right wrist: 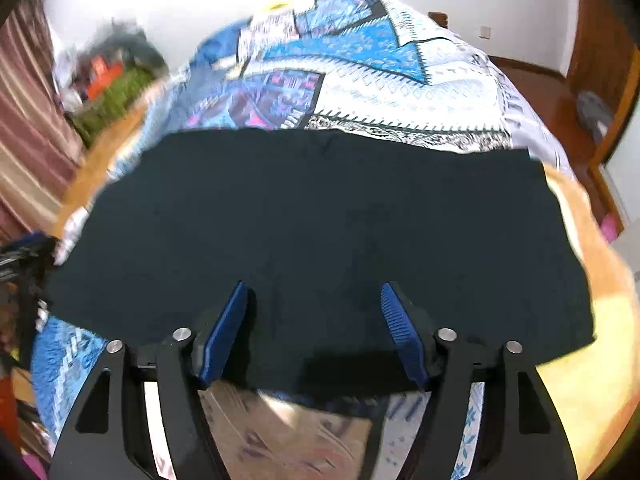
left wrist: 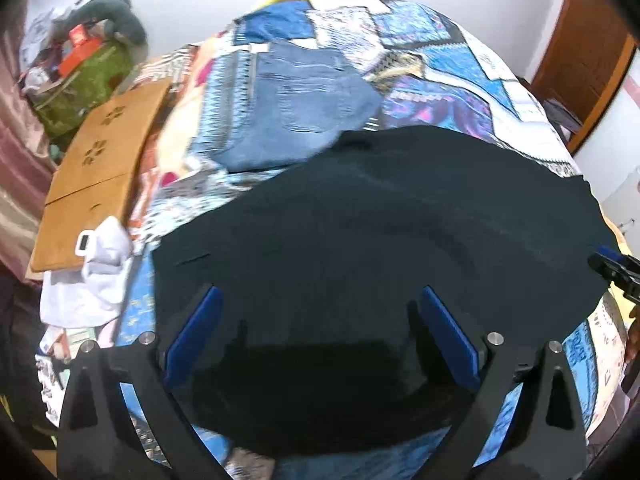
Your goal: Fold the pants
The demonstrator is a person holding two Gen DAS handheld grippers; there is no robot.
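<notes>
While both grippers hang over the near edge of the bed, the left gripper (left wrist: 320,296) has its blue pads spread wide with nothing between them, and the right gripper (right wrist: 314,292) is spread apart too, also empty. Right under them the pants (left wrist: 380,232) lie flat across the quilt (left wrist: 452,64), a dark, matte, mostly smooth slab of cloth with just a few soft creases. The quilt itself is a busy blue-and-white patchwork print with some pink bits. Just past the pants sit folded jeans (left wrist: 296,104), faded denim, stitched pocket showing. Off to the left there's a flat wooden board (left wrist: 104,164) with flower-shaped cutouts and a crumpled white cloth (left wrist: 92,276) near it. Further back, a blurry clutter pile (left wrist: 84,64) against the white wall, and a brown wooden door (left wrist: 588,48) on the right.
</notes>
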